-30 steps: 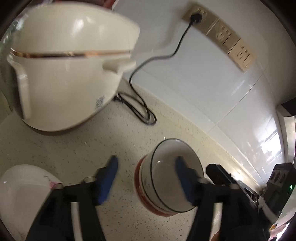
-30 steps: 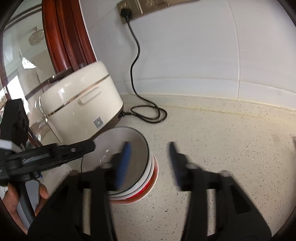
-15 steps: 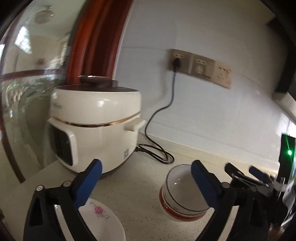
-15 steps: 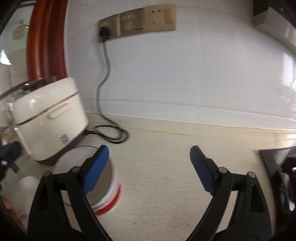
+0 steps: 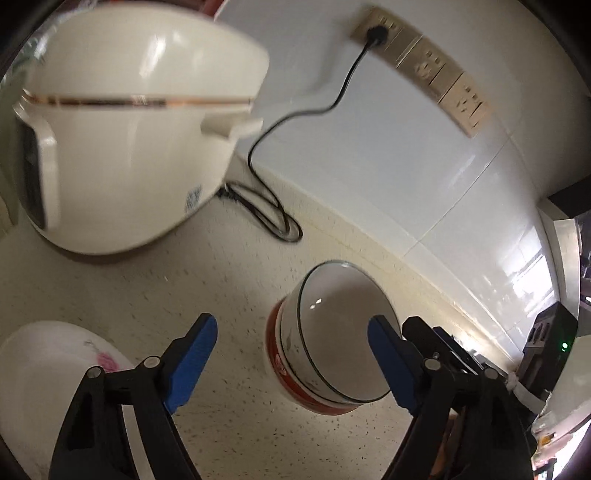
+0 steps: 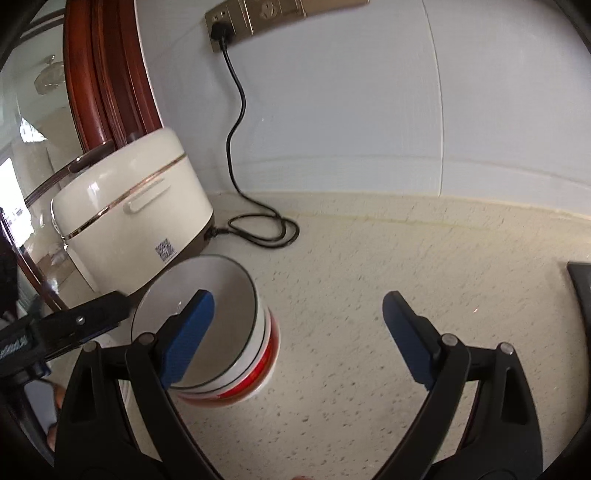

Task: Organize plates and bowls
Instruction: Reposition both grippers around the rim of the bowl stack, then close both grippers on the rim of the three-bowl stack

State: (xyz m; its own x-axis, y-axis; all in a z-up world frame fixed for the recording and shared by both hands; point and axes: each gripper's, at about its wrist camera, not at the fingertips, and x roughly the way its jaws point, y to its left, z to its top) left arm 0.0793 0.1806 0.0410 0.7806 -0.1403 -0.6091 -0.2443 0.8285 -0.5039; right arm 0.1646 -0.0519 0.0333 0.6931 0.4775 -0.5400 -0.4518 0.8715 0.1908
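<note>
- Left wrist view: the left gripper (image 5: 291, 356) stood wide, its blue fingertips (image 5: 192, 360) spread apart and holding nothing.
- Between those fingertips, nearer the right one, sat the stack of bowls (image 5: 328, 339) on the speckled counter (image 5: 207, 280), white with a red band low on the outer wall. The stack looked tilted in this lens, its mouth turned toward the camera.
- At the lower left edge lay a white plate (image 5: 44, 358) with a pink flower print, partly hidden behind the left finger.
- A cream rice cooker (image 5: 129, 125) stood behind, blurred, with its black cord (image 5: 266, 206) coiled on the counter and running up to a wall socket (image 5: 376, 31).
- Right wrist view: the right gripper (image 6: 299, 332) was also spread wide and held nothing, its blue fingertips (image 6: 406, 332) well apart above the counter (image 6: 406, 258).
- The stack of bowls (image 6: 236, 325) sat by its left fingertip, which overlapped the bowl's mouth in this view; whether they touched could not be told.
- The rice cooker (image 6: 129, 218) stood just behind the bowls, and one dark finger of the left gripper (image 6: 74, 321) reached in from the left edge toward the bowl's rim.
</note>
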